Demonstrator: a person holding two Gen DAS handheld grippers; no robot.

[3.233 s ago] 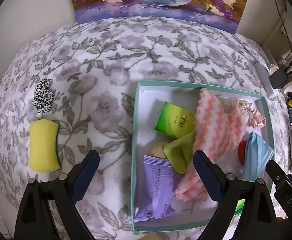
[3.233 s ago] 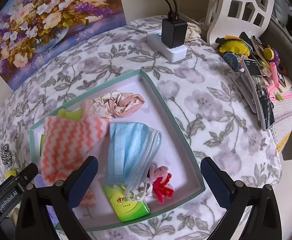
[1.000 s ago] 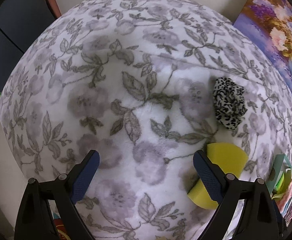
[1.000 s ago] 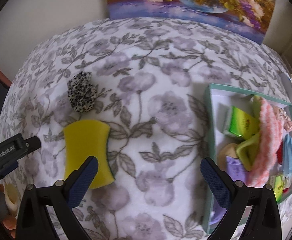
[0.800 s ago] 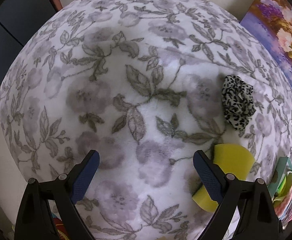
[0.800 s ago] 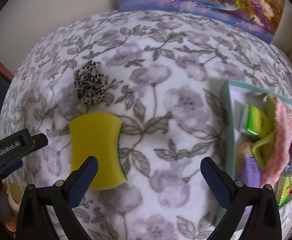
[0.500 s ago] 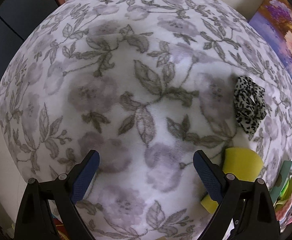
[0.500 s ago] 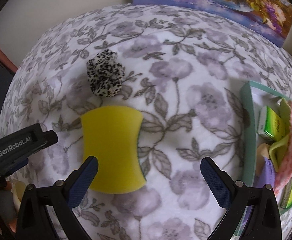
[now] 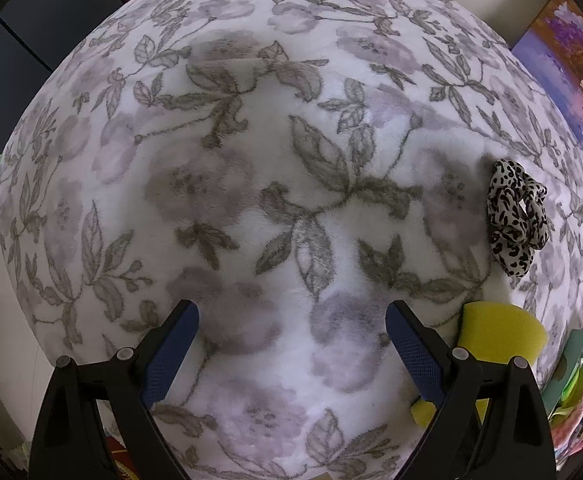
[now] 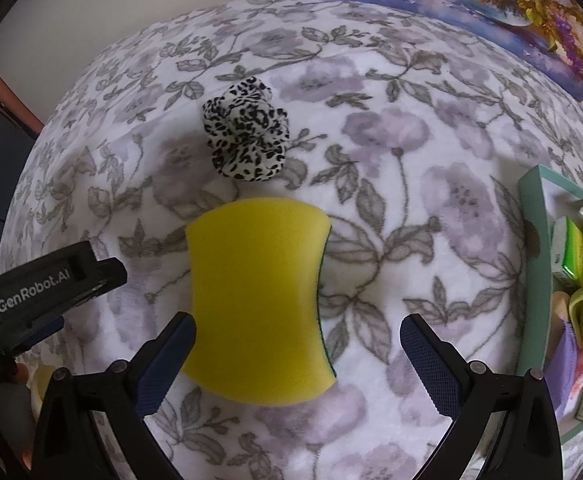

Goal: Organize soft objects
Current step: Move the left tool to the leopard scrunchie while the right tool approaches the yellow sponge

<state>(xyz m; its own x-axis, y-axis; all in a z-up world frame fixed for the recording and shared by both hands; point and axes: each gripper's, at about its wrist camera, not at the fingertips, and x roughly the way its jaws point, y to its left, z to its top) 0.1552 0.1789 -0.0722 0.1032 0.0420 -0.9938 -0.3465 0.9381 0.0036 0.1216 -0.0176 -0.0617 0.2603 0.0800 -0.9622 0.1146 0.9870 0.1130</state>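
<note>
Floral fleece carries a light, squashy sponge (image 10: 257,300) at frame centre, best pinched across its narrowed waist by the wide-open right gripper (image 10: 297,330); the left gripper (image 9: 291,320) is also spread, empty.

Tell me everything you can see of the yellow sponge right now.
The yellow sponge is a foam pad with pinched-in long sides and a dark green scouring layer showing along its right edge. It lies flat, yellow face up, on the floral blanket, just short of the leopard-print scrunchie and well left of the teal box. The right gripper is open around its near end; contact is unclear.
</note>
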